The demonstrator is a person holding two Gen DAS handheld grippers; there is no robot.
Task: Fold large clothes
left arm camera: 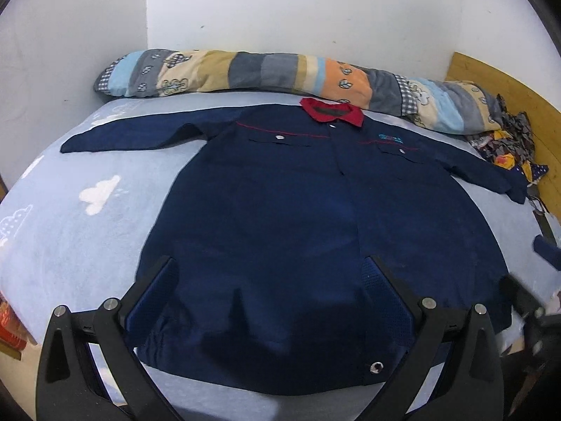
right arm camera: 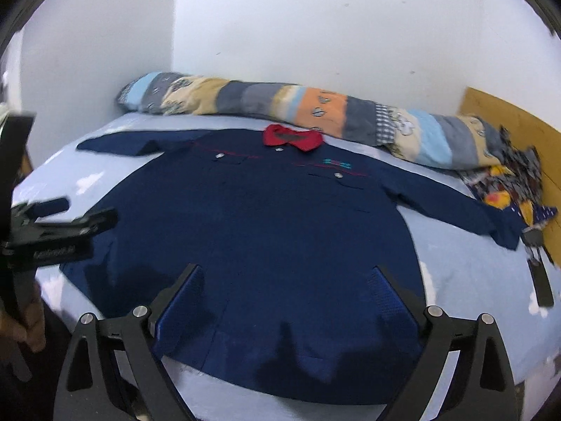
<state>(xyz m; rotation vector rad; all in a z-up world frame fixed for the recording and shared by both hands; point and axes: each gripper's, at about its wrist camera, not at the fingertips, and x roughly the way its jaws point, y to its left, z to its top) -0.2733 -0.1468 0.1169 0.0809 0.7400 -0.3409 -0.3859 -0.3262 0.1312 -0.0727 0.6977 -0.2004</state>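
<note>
Both grippers hover above the near hem of one navy jacket [left arm camera: 280, 217]: the left gripper [left arm camera: 273, 270] and the right gripper [right arm camera: 285, 277] each hold their two fingers spread wide, clasping nothing. One jacket lies flat, front up, on the pale blue bed [left arm camera: 77, 238], its two sleeves stretched left and right, one red collar [left arm camera: 333, 110] far. One rolled patchwork quilt [left arm camera: 280, 73] lies beyond.

Bedroom in a home. Bed w/ light-blue cloud-print sheet [left arm camera: 70, 231] spreads under and ahead of the fingers; rolled patchwork quilt [left arm camera: 280, 73] lies beyond them along a plain white wall [left arm camera: 280, 10]. Wooden headboard [left arm camera: 508, 87] far right of fingers, w/ patterned cloth heap [left arm camera: 508, 140] beside it.
</note>
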